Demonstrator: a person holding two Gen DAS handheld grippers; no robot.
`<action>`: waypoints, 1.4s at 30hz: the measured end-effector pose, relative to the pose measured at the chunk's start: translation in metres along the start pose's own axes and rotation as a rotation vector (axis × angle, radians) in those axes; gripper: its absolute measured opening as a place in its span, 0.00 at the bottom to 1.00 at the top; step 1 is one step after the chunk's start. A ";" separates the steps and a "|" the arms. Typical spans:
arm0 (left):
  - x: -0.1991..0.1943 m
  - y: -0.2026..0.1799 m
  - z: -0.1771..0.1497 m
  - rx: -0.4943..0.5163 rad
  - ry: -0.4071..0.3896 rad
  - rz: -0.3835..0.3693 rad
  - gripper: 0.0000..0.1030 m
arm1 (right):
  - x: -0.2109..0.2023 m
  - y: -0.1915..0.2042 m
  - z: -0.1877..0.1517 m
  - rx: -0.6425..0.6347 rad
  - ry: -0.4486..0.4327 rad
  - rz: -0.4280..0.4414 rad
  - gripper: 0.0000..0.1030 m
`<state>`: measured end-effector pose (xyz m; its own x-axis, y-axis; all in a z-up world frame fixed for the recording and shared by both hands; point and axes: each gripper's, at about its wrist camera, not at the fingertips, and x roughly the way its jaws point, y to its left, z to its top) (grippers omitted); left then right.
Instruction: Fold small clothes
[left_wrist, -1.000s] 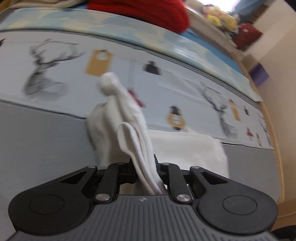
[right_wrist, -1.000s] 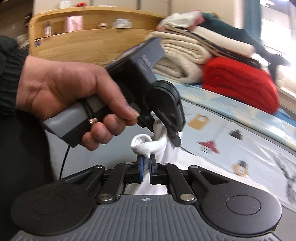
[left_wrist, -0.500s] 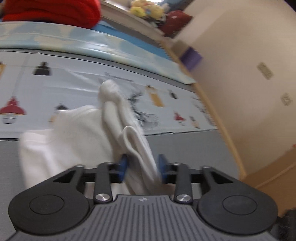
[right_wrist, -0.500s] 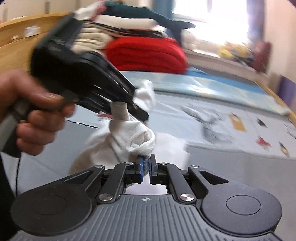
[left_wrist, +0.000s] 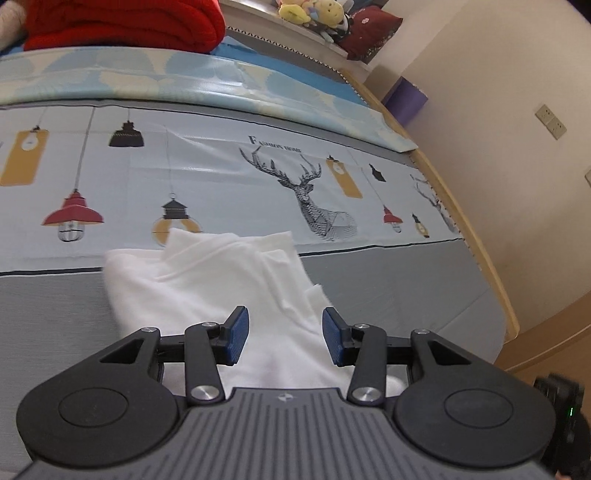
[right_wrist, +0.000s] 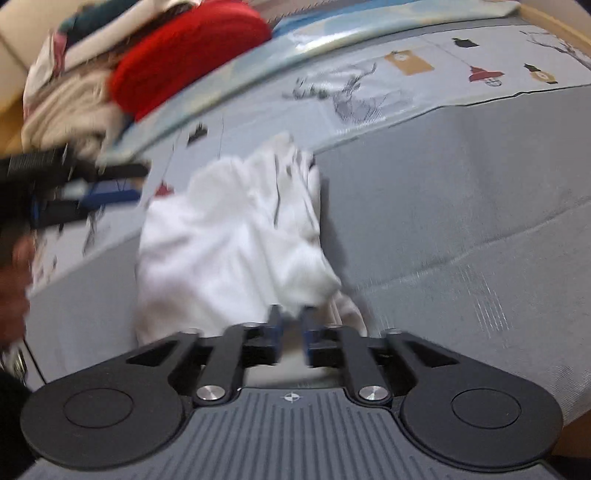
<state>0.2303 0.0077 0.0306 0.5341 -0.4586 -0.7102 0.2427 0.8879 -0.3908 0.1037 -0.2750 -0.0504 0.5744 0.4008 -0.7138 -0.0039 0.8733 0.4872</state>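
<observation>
White garment released on the bed

The garment (left_wrist: 221, 280) lies crumpled ahead of both claws; left claw (left_wrist: 282, 339) gapes empty, right claw (right_wrist: 291, 326), nearer its edge, is opening, nothing pinched.

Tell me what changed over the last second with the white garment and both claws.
Both claws let go: the left claw stands open and the right claw is opening, nothing pinched. The white garment, earlier held bunched up in the air, has dropped onto the bed cover. The red blanket stayed put.
</observation>
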 end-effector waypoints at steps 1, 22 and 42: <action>-0.004 0.002 -0.001 0.012 0.001 0.013 0.46 | 0.002 -0.001 0.002 0.014 -0.009 -0.004 0.45; -0.074 0.028 -0.034 0.184 -0.009 0.140 0.46 | -0.017 0.039 0.018 -0.019 -0.128 -0.082 0.08; -0.046 -0.005 -0.056 0.367 0.100 0.110 0.46 | -0.049 -0.001 0.002 -0.001 -0.184 -0.089 0.15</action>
<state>0.1595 0.0225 0.0321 0.4959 -0.3455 -0.7967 0.4718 0.8774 -0.0868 0.0777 -0.2963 -0.0151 0.7126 0.2649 -0.6496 0.0524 0.9033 0.4258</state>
